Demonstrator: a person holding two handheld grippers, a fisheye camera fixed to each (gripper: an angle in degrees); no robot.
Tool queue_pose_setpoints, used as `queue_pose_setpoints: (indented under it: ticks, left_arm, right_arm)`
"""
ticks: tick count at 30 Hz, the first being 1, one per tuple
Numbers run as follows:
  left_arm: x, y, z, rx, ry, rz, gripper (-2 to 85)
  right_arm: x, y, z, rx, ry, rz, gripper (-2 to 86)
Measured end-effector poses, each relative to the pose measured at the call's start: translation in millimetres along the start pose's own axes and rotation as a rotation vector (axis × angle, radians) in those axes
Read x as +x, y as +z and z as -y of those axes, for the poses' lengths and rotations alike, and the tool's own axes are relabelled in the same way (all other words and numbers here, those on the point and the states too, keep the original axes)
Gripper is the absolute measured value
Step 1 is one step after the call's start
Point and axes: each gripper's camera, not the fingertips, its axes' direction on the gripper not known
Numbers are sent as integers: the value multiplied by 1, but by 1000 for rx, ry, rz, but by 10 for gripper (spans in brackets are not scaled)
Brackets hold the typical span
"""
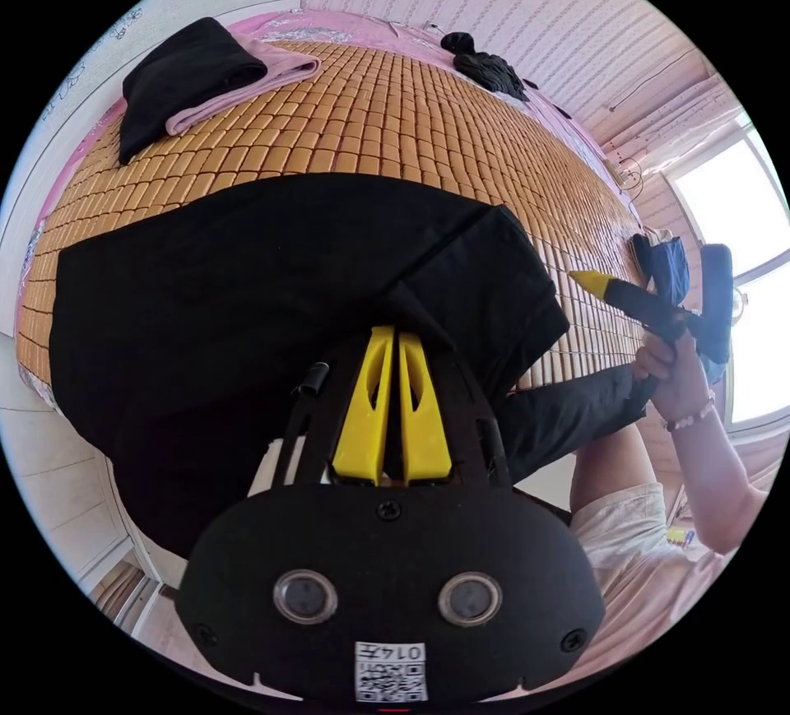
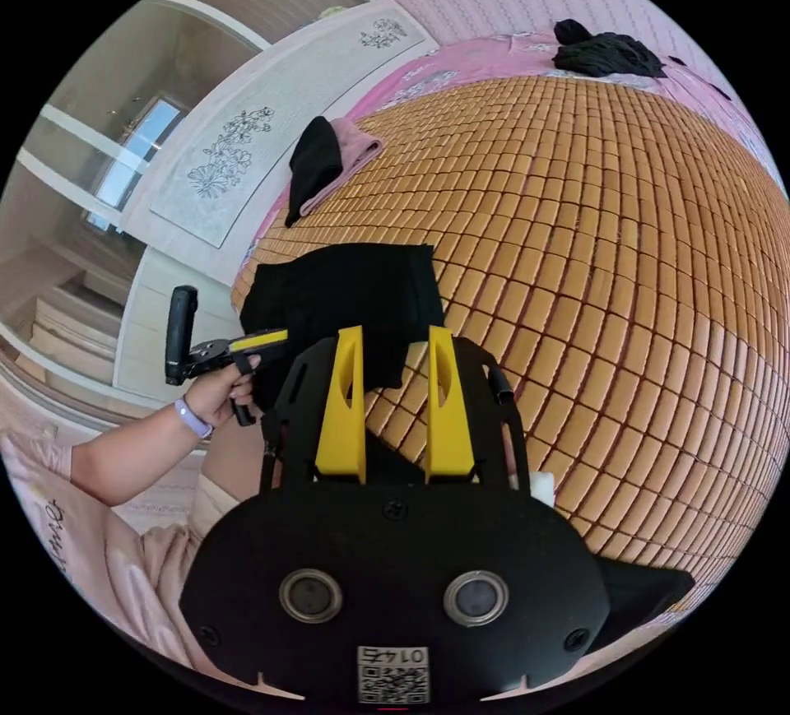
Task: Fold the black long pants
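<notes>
Your left gripper (image 1: 393, 336) has its jaws pressed together, seemingly pinching the black long pants (image 1: 247, 312), likely to hold the fold's corner. Your right gripper (image 2: 395, 336) hangs with jaws apart over the pants' near edge. The pants lie at the bed's mat (image 2: 617, 254) edge; open mat stretches beyond toward the folded clothes (image 2: 325, 160).

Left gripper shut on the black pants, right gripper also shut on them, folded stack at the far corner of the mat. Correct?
Not quite. The right gripper is open: in the right gripper view its jaws stand apart over the mat, holding nothing. The left gripper is shut on the black pants, and the folded stack sits at the far corner.
</notes>
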Motion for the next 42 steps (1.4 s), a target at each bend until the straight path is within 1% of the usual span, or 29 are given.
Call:
queue_pose_setpoints:
  ticks: [2, 4, 5, 7, 9, 11, 12, 13, 14, 15, 16, 17, 19, 21, 23, 25, 27, 29, 30, 32, 35, 37, 40, 42]
  left_arm:
    - [2, -1, 3, -9, 7, 10, -7]
    - [4, -1, 6, -16, 17, 17, -8]
    - [5, -1, 7, -19, 23, 17, -8]
    - [4, -2, 9, -21, 17, 4, -8]
    - [0, -6, 9, -1, -12, -37, -9]
    - [-6, -27, 1, 96, 13, -93, -9]
    - [-9, -33, -1, 115, 12, -104, -9]
    - [-19, -48, -5, 149, -2, -111, -8]
    - [-32, -63, -9, 190, -26, -92, -6]
    - [-41, -71, -11, 211, -45, -74, -5]
    - [-60, -84, -13, 243, -92, -28, 0]
    - [-82, -95, -14, 256, -145, 29, 13]
    - [-116, -102, -13, 243, -250, 56, 41]
    - [-143, -102, -10, 201, -323, 30, 55]
    - [-154, -98, -5, 176, -362, 127, 53]
    - [-156, -87, 1, 155, -374, 149, 49]
    - [-158, -69, 11, 85, -391, 131, 46]
    - [-152, -63, 20, 100, -392, 168, 28]
    - [-151, -62, 23, 96, -393, 171, 21]
    - [-146, -58, 37, 73, -350, 205, 0]
    - [-141, -52, 56, 34, -291, 276, -8]
    - [-138, -48, 68, 32, -260, 303, -9]
    - [-133, -41, 86, 51, -248, 315, -10]
    - [-128, -37, 97, 80, -235, 271, -10]
  right_arm:
    - [6, 18, 14, -44, 57, 21, 99]
    - [10, 39, 26, -152, 95, 55, 56]
    - [11, 39, 27, -149, 100, 70, 46]
    - [16, 15, 26, -55, 110, 187, 25]
    - [25, -21, 18, 56, 119, 216, 19]
    - [41, -66, 5, 160, 132, 204, 16]
    - [55, -98, -5, 224, 151, 164, 15]
    - [69, -128, -17, 273, 178, 77, 14]
    - [76, -142, -23, 289, 195, 22, 14]
    - [90, -166, -33, 304, 230, -104, 14]
    - [103, -184, -41, 285, 262, -249, 14]
    - [108, -189, -42, 251, 272, -326, 14]
    - [118, -200, -41, 111, 338, -622, 13]
    - [111, -196, -35, 80, 307, -718, 11]
    - [105, -177, -25, 47, 262, -697, 9]
    - [106, -137, -8, -1, 251, -646, 6]
    - [111, -106, 2, -5, 287, -641, 3]
    - [116, -84, 7, 9, 362, -652, 1]
    - [106, -88, 7, 137, 368, -676, -1]
    - [103, -86, 13, 156, 410, -670, -3]
    - [101, -90, 25, 170, 385, -746, -4]
    - [105, -99, 37, 166, 341, -707, -4]
    - [114, -112, 49, 184, 355, -753, -4]
    - [122, -121, 59, 204, 371, -737, -4]
